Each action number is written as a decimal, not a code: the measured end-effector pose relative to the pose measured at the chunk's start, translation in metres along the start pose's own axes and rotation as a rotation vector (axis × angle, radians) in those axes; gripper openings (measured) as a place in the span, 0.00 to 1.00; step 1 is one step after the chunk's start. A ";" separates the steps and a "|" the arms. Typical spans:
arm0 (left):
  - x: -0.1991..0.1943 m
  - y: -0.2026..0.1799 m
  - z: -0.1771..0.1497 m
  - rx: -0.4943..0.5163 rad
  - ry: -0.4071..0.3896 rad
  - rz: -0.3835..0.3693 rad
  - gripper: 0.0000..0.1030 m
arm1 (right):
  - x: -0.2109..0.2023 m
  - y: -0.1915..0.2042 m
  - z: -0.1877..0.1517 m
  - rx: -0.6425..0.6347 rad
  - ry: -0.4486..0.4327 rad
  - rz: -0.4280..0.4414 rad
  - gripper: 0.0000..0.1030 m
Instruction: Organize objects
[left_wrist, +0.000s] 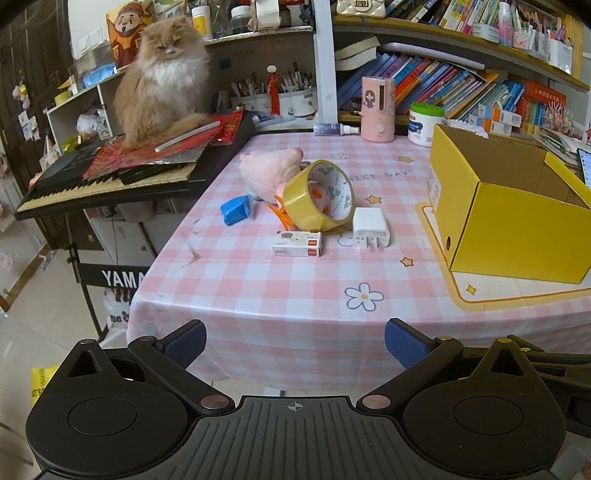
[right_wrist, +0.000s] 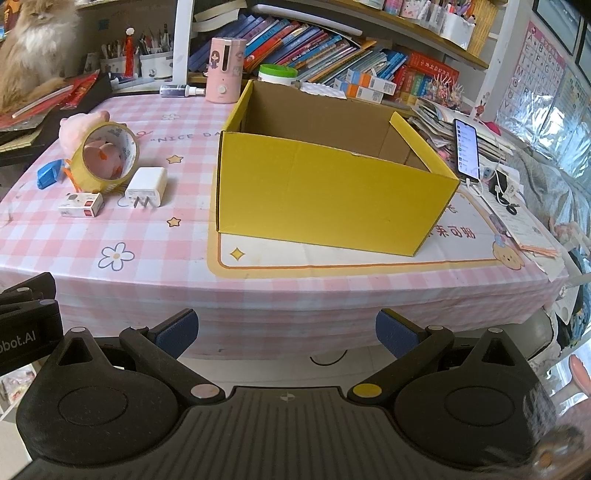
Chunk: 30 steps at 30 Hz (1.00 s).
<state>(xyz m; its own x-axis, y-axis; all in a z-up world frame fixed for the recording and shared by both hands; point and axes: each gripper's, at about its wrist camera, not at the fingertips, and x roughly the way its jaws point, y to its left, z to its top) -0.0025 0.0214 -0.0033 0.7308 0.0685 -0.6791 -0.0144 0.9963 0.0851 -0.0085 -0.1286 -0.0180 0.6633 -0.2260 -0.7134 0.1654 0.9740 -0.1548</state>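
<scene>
Clutter sits in a loose cluster on the pink checked counter (left_wrist: 280, 288), centre of the left wrist view. Yellow tape roll (left_wrist: 320, 195) stands on edge, tilted, leaning against the pink plush toy (left_wrist: 269, 170) behind it. Orange clip (left_wrist: 281, 218) pokes out at the roll's lower left. Blue item (left_wrist: 236, 209) lies further left, apart from the roll. White charger (left_wrist: 371, 228) lies flat with prongs toward the camera, just beside the roll's lower right. Small white-and-red box (left_wrist: 297, 245) lies in front of the roll.

Yellow cardboard box (right_wrist: 332, 192) is open-topped, centre of the right wrist view, well right of the cluster; nothing visible in the part of its interior that shows. Orange cat (left_wrist: 162, 77) sits on the keyboard (left_wrist: 110, 181), upper left.

Left hand-held gripper (left_wrist: 294, 341): fingers spread wide, holding nothing, short of the counter edge. Right hand-held gripper (right_wrist: 286, 332): same, spread and empty, facing the yellow box.
</scene>
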 end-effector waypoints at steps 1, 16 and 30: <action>0.000 0.001 0.000 -0.002 -0.001 0.000 1.00 | -0.003 0.007 -0.002 -0.003 -0.002 0.000 1.00; -0.001 0.029 -0.001 -0.063 0.008 0.043 1.00 | -0.006 0.028 0.003 -0.048 -0.007 0.048 1.00; 0.004 0.064 -0.006 -0.177 0.033 0.100 1.00 | -0.006 0.064 0.014 -0.135 -0.025 0.163 0.96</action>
<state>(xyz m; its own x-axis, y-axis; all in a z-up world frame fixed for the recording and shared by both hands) -0.0047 0.0855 -0.0054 0.6971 0.1659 -0.6976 -0.2069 0.9780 0.0258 0.0081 -0.0651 -0.0140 0.6917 -0.0640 -0.7193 -0.0441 0.9905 -0.1305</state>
